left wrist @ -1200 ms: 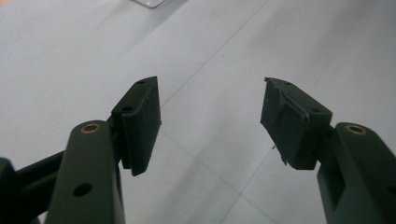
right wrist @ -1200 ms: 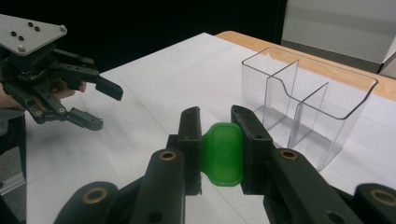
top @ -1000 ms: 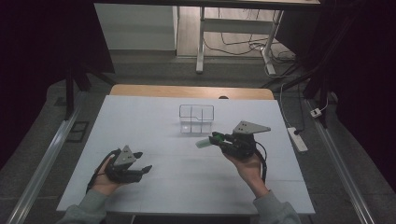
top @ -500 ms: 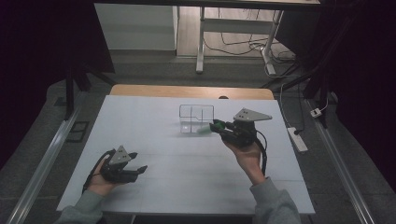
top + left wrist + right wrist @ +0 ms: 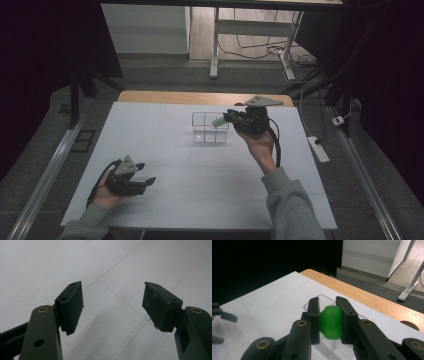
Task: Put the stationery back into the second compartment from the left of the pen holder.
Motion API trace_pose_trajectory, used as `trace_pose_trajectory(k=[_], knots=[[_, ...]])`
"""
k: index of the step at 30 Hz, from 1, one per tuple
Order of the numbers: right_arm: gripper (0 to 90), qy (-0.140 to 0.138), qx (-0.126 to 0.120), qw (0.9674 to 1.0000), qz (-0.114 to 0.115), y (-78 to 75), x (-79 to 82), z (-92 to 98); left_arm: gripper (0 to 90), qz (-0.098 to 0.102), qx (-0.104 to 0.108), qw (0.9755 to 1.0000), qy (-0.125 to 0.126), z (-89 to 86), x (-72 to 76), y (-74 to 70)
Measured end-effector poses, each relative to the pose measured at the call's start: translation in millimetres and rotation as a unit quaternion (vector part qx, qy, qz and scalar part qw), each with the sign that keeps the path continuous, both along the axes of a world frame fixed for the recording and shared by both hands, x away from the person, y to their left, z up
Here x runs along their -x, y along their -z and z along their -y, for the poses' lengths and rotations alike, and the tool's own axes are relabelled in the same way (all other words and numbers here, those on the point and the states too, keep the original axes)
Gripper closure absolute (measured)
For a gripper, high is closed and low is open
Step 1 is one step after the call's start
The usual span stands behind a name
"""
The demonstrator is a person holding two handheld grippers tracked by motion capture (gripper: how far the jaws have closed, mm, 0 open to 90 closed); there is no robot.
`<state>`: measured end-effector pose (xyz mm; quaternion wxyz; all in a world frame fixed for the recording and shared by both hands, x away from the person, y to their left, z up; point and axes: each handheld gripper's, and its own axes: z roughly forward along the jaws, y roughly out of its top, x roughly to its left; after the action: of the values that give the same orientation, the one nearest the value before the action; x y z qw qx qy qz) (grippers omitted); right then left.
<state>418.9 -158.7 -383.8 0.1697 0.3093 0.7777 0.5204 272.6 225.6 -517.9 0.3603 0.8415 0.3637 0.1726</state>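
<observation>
A: The white table (image 5: 165,145) was spread wide under the high view, and a clear, divided box (image 5: 210,129) was set near its far middle.

B: And the right gripper (image 5: 226,118) was held up just above that box, at its right edge. A carry was judged to be the step in hand, with the drop not yet made.

A: What was gripped there?

B: A small green piece (image 5: 331,322), rounded at the corners. It was seen pinched between the two black pads (image 5: 314,317) in the right gripper view, its tip standing out past the jaws, with the box rim visible just beyond.

A: So the piece was clenched, off the table, over the box.

B: Yes. The next move was judged to call for the piece being lined up over one compartment, lowered, then let go; which compartment could not be told.

A: And the left gripper (image 5: 145,182)?

B: It was rested low at the near left, well apart from the box. Its jaws had just been opening, and nothing was seen between them, only bare table.
</observation>
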Motion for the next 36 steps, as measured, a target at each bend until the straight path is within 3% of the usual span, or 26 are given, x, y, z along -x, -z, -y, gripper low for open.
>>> trace_pose_trajectory(k=[6,12,16,22,36], knots=[[73.2,0.014,0.012,0.9997,-0.016,-1.1,-23.3,-12.8,32.7,-0.002,0.001,1.0,0.0,-1.2,-0.8,0.9],[72.6,0.018,0.024,0.9993,-0.024,8.1,-35.7,-26.1,32.6,-0.003,-0.004,1.0,-0.001,-0.5,-1.6,2.2],[54.7,0.022,0.02,0.9991,-0.029,16.6,-40.2,-31.7,32.5,-0.002,-0.009,1.0,0.002,0.6,-1.3,2.4],[46.7,0.019,0.02,0.9992,-0.03,21.2,-33.3,-22.3,32.4,-0.004,-0.006,1.0,-0.001,-1.5,-2.3,2.9],[44.4,0.007,0.024,0.9991,-0.034,45.9,4.6,27.2,32.2,-0.007,-0.005,1.0,-0.005,-1.9,-3.0,3.3]])
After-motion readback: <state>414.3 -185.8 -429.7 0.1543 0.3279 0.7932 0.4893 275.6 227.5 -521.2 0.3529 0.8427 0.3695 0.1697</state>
